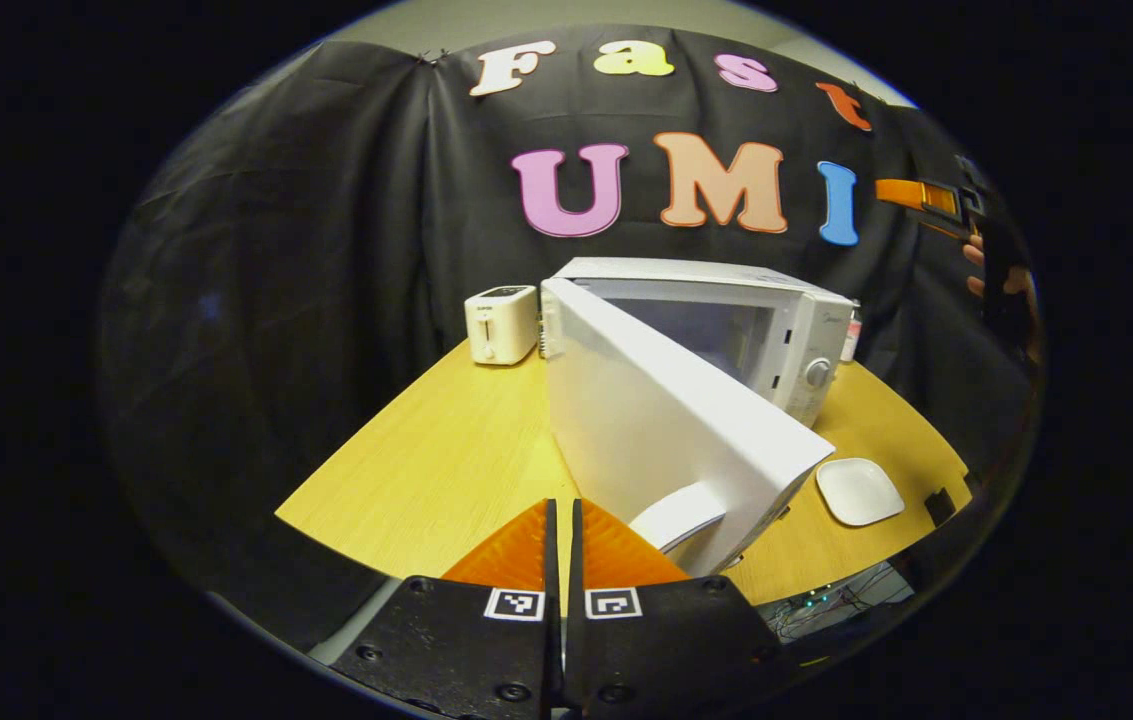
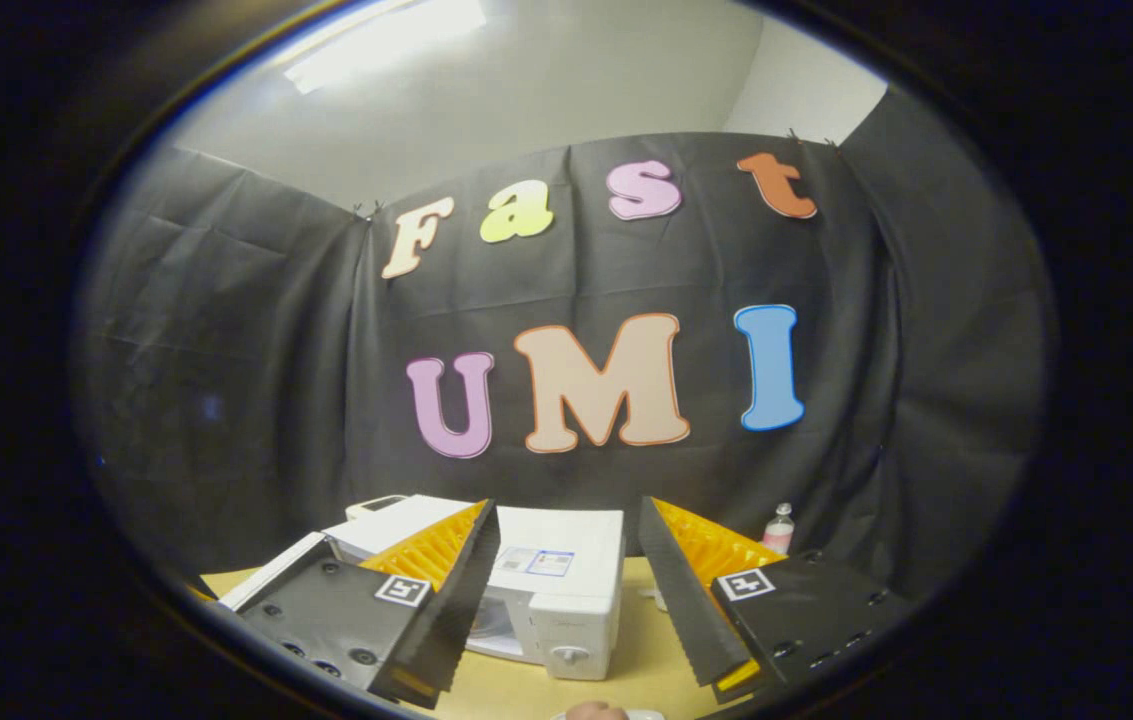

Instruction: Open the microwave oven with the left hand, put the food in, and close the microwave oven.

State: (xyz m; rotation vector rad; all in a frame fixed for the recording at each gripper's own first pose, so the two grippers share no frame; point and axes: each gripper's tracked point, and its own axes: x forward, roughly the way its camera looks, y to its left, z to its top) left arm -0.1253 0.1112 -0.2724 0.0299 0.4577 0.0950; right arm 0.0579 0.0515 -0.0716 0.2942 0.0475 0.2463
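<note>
The white microwave (image 1: 776,330) stands on the wooden table (image 1: 446,460), its door (image 1: 666,430) swung wide open toward me. The door handle (image 1: 681,515) sits just right of my left gripper (image 1: 562,525), which is shut with nothing between its fingers. A white square plate (image 1: 859,490) lies on the table to the right of the door. Far off at the upper right, a hand (image 1: 976,270) holds the right gripper (image 1: 931,197) high. In the right gripper view that gripper (image 2: 568,510) is open and empty, high above the microwave (image 2: 556,590).
A white toaster (image 1: 501,323) stands left of the microwave at the back. A small bottle (image 2: 779,528) stands behind the microwave's right side. The table's front edge (image 1: 346,540) runs close under my left gripper. Cables (image 1: 826,600) lie below the edge.
</note>
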